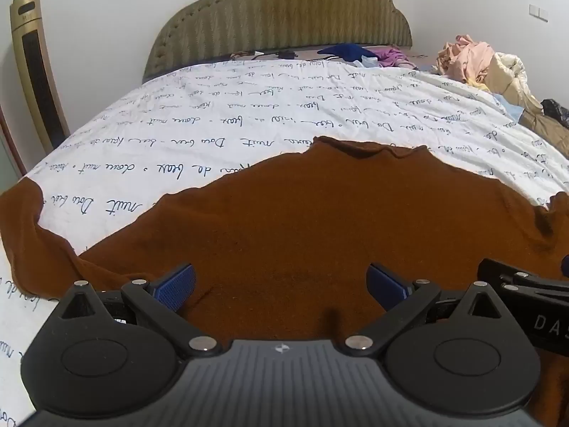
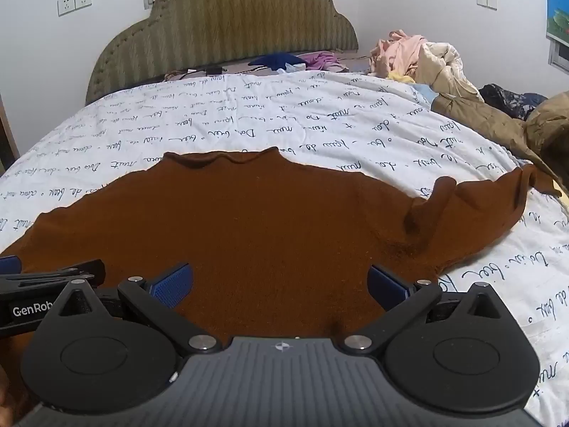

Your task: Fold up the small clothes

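Below both tools, brown top's (image 1: 320, 227) hem hidden — left tool (image 1: 281, 286), right tool (image 2: 280, 285) released.

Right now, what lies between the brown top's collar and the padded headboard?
Mostly bare white bedcover printed with handwriting; close to the headboard lie a dark cable and some loose clothes. The brown top stops short. Both wrist views show it.

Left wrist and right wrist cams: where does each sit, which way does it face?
Left wrist: on the left gripper, angled down across the brown sweater toward the headboard; its open blue pads show, with the right gripper at the right edge.
Right wrist: on the right gripper, same heading; open pads show, with the left gripper at the left edge.
Shared: sweater, script-print bedsheet, headboard, clothes pile.
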